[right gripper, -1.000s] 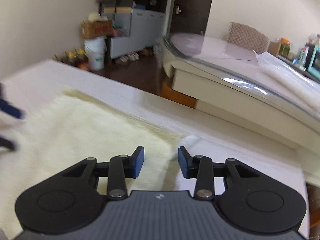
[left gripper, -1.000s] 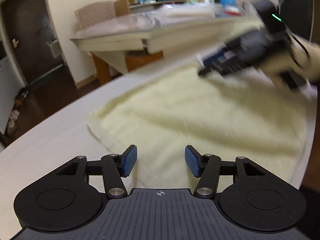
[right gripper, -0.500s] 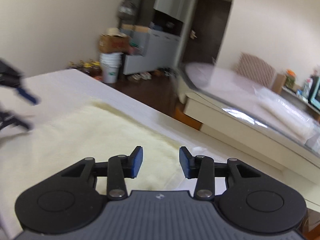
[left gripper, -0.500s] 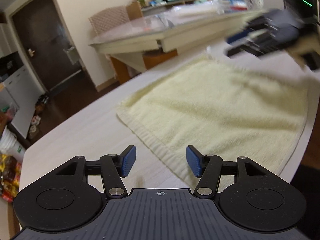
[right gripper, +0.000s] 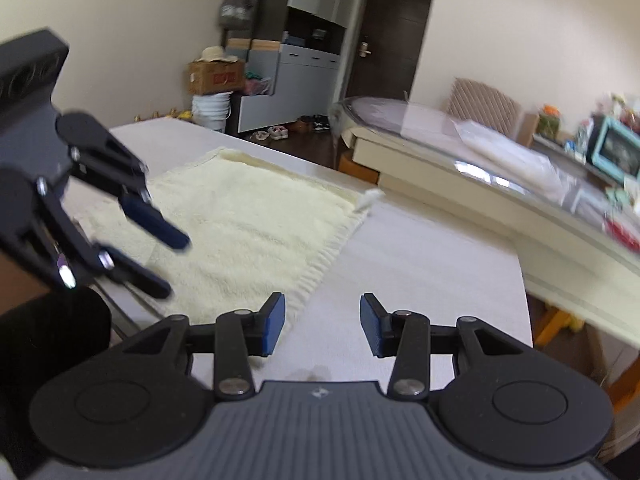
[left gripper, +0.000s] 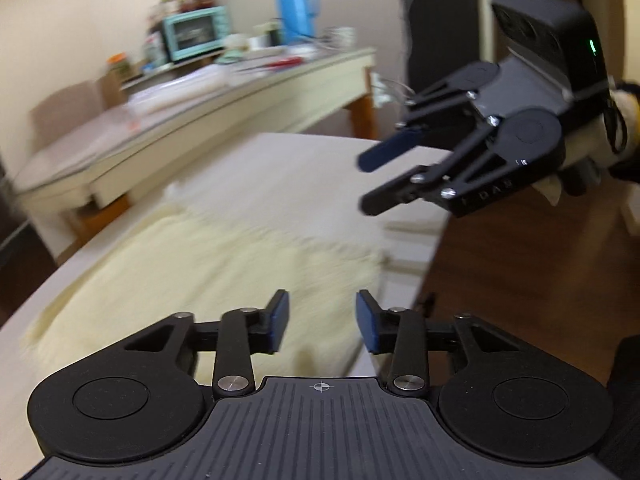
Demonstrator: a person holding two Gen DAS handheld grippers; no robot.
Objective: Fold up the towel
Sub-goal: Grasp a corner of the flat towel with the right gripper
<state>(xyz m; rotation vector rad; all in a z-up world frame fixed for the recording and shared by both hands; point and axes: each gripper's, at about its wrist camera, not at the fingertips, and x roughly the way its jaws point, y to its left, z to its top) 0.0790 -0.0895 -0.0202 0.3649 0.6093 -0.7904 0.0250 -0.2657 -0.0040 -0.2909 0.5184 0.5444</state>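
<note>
Nearest, the left gripper [left gripper: 322,322] hangs over the near edge of a pale yellow towel [left gripper: 224,264], its 2 blue-padded fingers spread wide and empty. The right gripper [right gripper: 322,322] is likewise wide open and holds nothing, above bare white table [right gripper: 420,264] just beside the towel's ribbed edge. The towel lies flat. Farther back stands a long cluttered table [left gripper: 224,100].
</note>
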